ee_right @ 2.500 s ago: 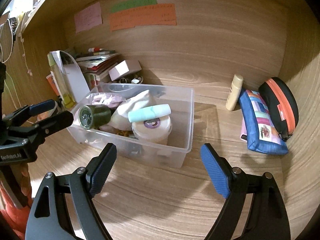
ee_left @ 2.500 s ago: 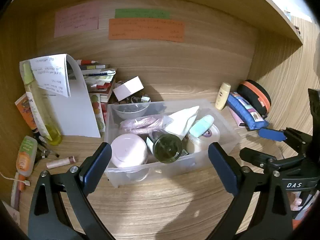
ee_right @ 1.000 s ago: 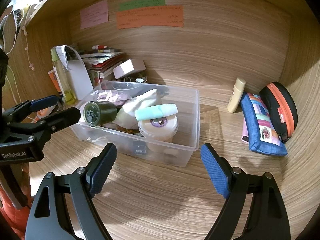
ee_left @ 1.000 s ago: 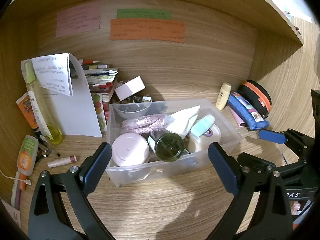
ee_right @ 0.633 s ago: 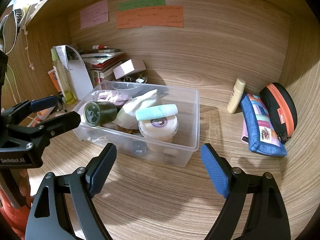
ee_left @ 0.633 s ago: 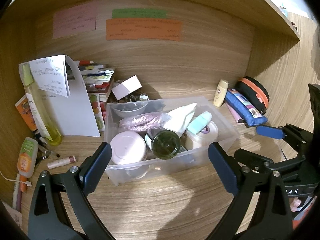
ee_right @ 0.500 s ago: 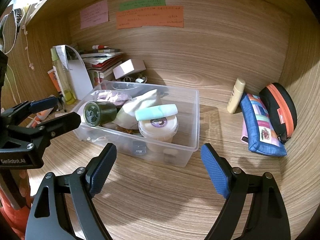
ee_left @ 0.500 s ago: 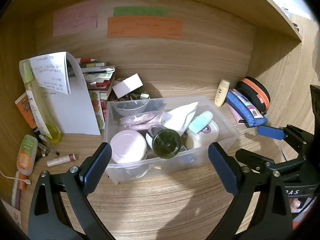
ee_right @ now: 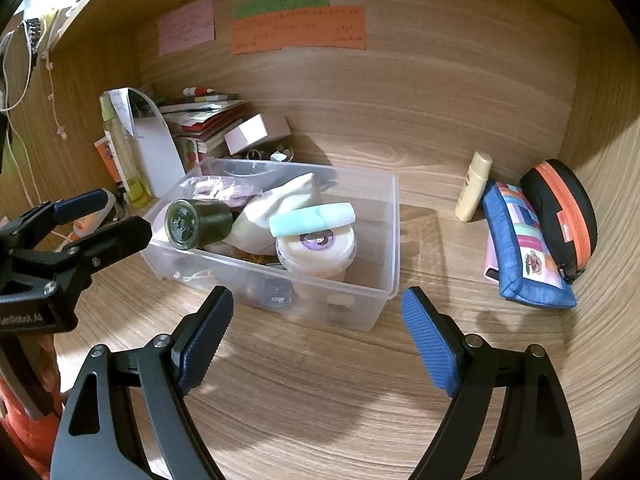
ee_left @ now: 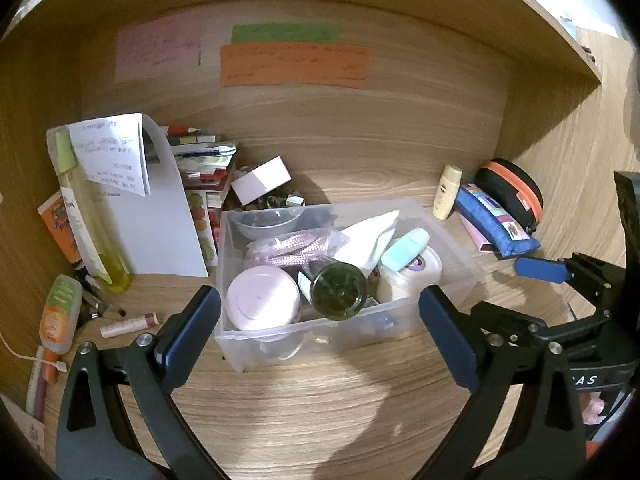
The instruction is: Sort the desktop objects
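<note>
Sorting looked partly done to me: the clear bin [ee_left: 236, 344] already held a pink-lidded jar [ee_left: 262, 300], a dark green bottle [ee_right: 198, 222], a mint tube [ee_right: 312, 218] lying on a white tub [ee_right: 316, 250], and a white cloth [ee_left: 370, 238]. I had both grippers, left gripper [ee_left: 320, 340] and right gripper [ee_right: 316, 334], spread wide and empty, hovering just in front of the bin. Left out on the desk were the lip balm [ee_left: 129, 324], orange-capped tube [ee_left: 60, 314], cream bottle [ee_right: 474, 186] and blue pouch [ee_right: 524, 248], so I judged several pickups remained.
</note>
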The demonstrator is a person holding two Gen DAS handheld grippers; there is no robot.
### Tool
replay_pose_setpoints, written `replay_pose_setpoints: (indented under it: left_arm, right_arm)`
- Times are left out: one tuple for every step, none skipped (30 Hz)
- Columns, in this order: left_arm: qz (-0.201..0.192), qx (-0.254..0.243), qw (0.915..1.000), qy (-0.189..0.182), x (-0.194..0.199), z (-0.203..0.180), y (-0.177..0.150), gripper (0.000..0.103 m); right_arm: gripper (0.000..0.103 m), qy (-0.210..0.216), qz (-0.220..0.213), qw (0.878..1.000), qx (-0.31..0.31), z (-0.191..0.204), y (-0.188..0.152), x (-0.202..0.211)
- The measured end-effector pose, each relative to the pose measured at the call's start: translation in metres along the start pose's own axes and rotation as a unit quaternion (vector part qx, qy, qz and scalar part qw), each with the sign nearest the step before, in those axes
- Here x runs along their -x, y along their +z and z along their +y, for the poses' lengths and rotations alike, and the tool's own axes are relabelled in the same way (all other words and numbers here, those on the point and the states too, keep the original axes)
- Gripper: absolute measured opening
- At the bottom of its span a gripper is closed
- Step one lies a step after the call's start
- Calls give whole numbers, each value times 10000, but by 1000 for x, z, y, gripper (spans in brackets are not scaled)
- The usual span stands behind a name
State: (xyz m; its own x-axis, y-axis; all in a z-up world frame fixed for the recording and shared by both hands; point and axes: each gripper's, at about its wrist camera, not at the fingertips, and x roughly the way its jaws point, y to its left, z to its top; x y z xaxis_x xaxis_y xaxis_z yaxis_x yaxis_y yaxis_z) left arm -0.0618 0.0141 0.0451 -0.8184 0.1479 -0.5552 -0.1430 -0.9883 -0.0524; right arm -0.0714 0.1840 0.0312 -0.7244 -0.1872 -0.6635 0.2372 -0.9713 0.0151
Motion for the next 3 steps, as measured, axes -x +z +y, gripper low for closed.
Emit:
replay_pose_setpoints:
  left_arm:
    - [10,-9,10000,-6,0,-1,0,101]
    - [29,-18,10000,-10,0,-1,0,101]
    - [42,-14,10000,-4,0,-2,-1,101]
  right_arm:
    - [84,-2,10,10000,-5,0,0,0]
    - [84,0,21,10000,-10,0,0,-1]
    - [84,-1,28,10000,-17,0,0,-1]
